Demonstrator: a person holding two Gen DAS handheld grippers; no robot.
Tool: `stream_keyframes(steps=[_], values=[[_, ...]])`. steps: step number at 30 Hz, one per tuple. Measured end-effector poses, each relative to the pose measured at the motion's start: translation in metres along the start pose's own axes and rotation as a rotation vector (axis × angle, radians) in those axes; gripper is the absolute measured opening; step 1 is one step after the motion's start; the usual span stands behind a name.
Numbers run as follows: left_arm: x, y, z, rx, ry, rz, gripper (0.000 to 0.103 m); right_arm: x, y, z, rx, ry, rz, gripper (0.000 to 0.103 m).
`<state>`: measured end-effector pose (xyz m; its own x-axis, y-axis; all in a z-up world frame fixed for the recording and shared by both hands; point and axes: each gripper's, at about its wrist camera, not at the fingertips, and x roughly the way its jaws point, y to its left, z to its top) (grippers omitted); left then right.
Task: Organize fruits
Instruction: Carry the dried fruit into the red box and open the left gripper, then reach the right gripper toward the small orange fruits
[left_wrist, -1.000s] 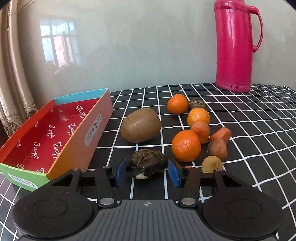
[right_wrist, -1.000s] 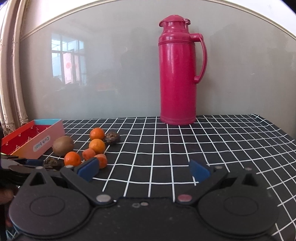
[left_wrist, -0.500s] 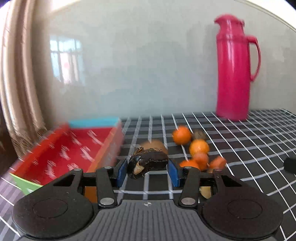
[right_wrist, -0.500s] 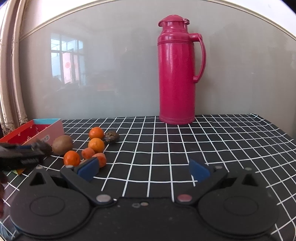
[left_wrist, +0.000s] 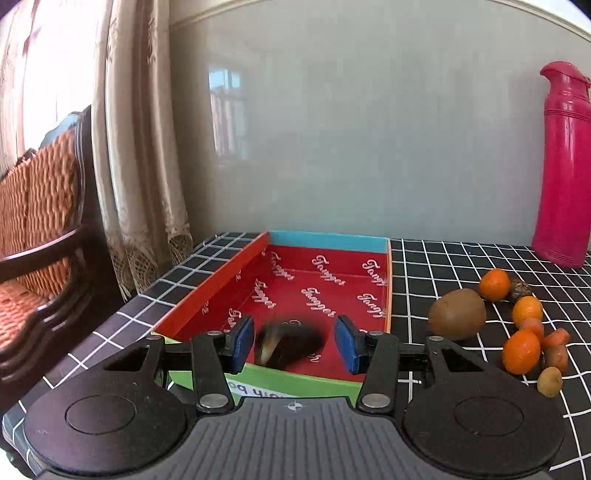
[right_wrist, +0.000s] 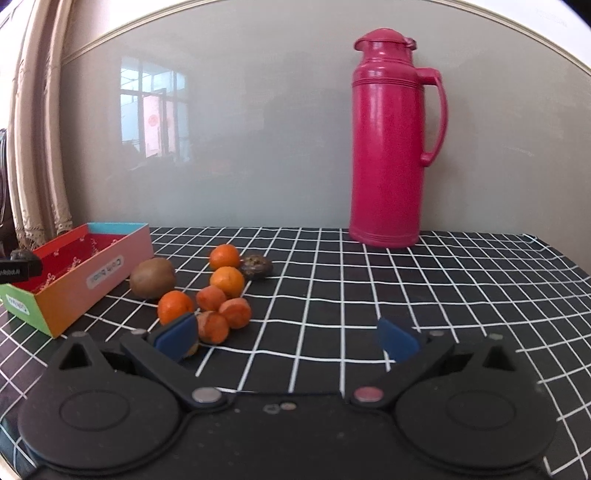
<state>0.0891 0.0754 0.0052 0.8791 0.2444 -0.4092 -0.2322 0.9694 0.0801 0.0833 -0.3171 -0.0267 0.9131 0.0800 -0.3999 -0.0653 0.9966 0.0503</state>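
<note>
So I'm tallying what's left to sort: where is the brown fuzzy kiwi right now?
The brown fuzzy kiwi lies on the black checked cloth, just right of the red cardboard box, with the small orange tangerines on its other side.

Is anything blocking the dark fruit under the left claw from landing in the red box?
Nothing visible. The dark fruit, blurred, is between the open pads of the left claw, already past the red box front wall, over bare floor.

I see a glossy pink plastic thermos (right_wrist: 391, 147) at upper right. The tray (left_wrist: 387, 280) looks like printed cardboard, matt. The checked tablecloth (right_wrist: 369, 280) reads as cloth. The kiwi (left_wrist: 457, 314) has a dull, fuzzy skin; the tangerines (right_wrist: 226, 281) shine slightly. My gripper pads (left_wrist: 348, 344) are matt blue.
</note>
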Motion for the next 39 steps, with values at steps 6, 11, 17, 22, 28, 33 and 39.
stream_keyframes(steps=[6, 11, 17, 22, 28, 33, 39], values=[[-0.019, -0.004, 0.000, 0.012, -0.088, -0.001, 0.103, 0.000, 0.006, -0.001, -0.020, 0.000, 0.004, 0.103], [-0.034, -0.011, -0.005, 0.008, -0.114, -0.036, 0.103, -0.005, 0.011, -0.002, -0.057, -0.013, 0.028, 0.103], [-0.044, -0.012, -0.012, 0.020, -0.122, -0.031, 0.103, -0.008, 0.013, -0.002, -0.077, -0.028, 0.051, 0.103], [-0.063, -0.010, -0.028, 0.008, -0.102, -0.029, 0.103, -0.004, 0.013, 0.000, -0.061, -0.018, 0.050, 0.103], [-0.063, -0.008, -0.031, 0.032, -0.108, -0.018, 0.103, 0.009, 0.022, 0.000, -0.068, 0.025, 0.089, 0.103], [-0.053, 0.004, -0.030, 0.029, -0.089, 0.003, 0.103, 0.016, 0.038, -0.001, -0.114, 0.023, 0.097, 0.102], [-0.045, 0.023, -0.031, -0.012, -0.065, 0.021, 0.103, 0.032, 0.044, 0.001, -0.099, 0.043, 0.110, 0.090]])
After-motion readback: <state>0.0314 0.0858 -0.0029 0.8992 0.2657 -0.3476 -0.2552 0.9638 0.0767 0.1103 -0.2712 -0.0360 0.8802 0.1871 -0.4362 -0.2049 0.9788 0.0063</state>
